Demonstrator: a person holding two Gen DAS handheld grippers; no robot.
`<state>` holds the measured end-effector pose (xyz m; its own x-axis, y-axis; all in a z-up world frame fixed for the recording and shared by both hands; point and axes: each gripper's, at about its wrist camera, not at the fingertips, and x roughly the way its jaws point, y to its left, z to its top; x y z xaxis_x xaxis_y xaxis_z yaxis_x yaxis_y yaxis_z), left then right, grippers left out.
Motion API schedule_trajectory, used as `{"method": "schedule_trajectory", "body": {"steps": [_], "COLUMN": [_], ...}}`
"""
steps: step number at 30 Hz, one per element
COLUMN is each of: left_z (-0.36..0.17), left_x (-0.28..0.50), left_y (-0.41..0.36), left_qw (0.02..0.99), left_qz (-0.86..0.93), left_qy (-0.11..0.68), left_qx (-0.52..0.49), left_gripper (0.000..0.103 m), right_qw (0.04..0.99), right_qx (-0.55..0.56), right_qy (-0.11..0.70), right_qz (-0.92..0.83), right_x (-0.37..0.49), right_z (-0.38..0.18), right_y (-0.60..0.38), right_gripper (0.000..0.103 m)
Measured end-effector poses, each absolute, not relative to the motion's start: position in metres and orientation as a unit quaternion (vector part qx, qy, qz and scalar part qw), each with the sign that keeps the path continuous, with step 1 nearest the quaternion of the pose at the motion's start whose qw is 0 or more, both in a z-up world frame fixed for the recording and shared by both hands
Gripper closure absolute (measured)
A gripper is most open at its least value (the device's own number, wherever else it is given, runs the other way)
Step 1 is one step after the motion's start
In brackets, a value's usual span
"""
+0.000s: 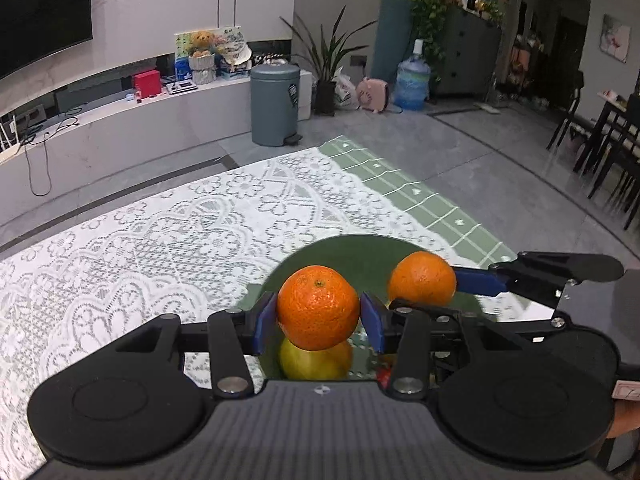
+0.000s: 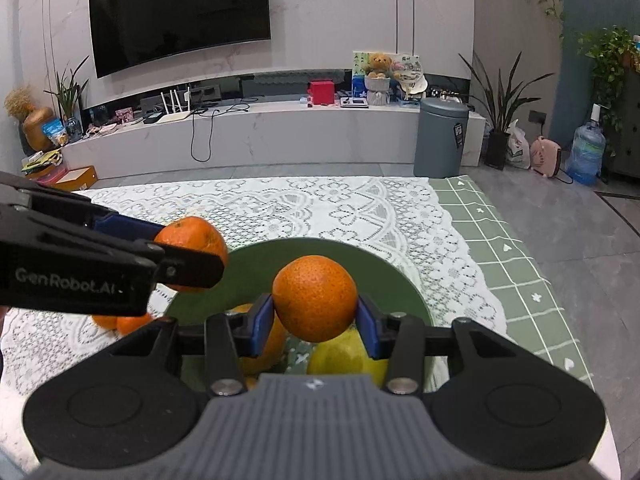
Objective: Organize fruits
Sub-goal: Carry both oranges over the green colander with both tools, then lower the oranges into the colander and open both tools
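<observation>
The left gripper (image 1: pixel 319 314) has its blue pads pressed on either side of a round, pebbly-skinned orange mandarin (image 1: pixel 318 307), jaws partway apart to the fruit's width, and the right gripper (image 2: pixel 315 307) clamps a second orange mandarin (image 2: pixel 315 298) the same way. Both fruits hang over the round dark-green plate (image 2: pixel 400 280), where a yellow-green pear-like fruit (image 2: pixel 352 354) and a larger orange fruit (image 2: pixel 272 344) already lie. The step appears to be setting both mandarins down there; done well, each should come low over a bare patch of plate before its jaws part, clear of the fruit below, so neither rolls off. The plate's near rim is hidden behind the gripper bodies, so the free space is hard to judge. Left of the plate, on the white lace tablecloth (image 2: pixel 280 208), more small orange fruits (image 2: pixel 120 322) show only partly behind the left gripper's arm.
</observation>
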<state>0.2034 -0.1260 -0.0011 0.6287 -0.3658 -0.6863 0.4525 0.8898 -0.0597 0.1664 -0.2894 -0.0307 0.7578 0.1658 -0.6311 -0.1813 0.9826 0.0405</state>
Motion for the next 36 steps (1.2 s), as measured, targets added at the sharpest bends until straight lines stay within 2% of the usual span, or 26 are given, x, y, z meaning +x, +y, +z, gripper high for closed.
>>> {"method": "schedule_trajectory", "body": {"steps": [15, 26, 36], "left_z": [-0.01, -0.021, -0.029], "left_x": [0.252, 0.264, 0.263], "left_y": [-0.137, -0.141, -0.142], "left_qw": [0.893, 0.887, 0.882], "left_qz": [-0.221, -0.231, -0.234], "left_qy": [0.384, 0.393, 0.404], "left_qx": [0.075, 0.074, 0.071], "left_gripper": [0.051, 0.051, 0.051], "right_qw": [0.914, 0.881, 0.884], "right_qx": [-0.032, -0.037, -0.046], "right_qy": [0.387, 0.457, 0.449], "right_qz": [0.117, 0.117, 0.12], "right_x": [0.243, 0.254, 0.245], "right_z": [-0.061, -0.087, -0.082], "right_y": [-0.286, -0.284, -0.284], "right_gripper": [0.061, 0.061, 0.06]}}
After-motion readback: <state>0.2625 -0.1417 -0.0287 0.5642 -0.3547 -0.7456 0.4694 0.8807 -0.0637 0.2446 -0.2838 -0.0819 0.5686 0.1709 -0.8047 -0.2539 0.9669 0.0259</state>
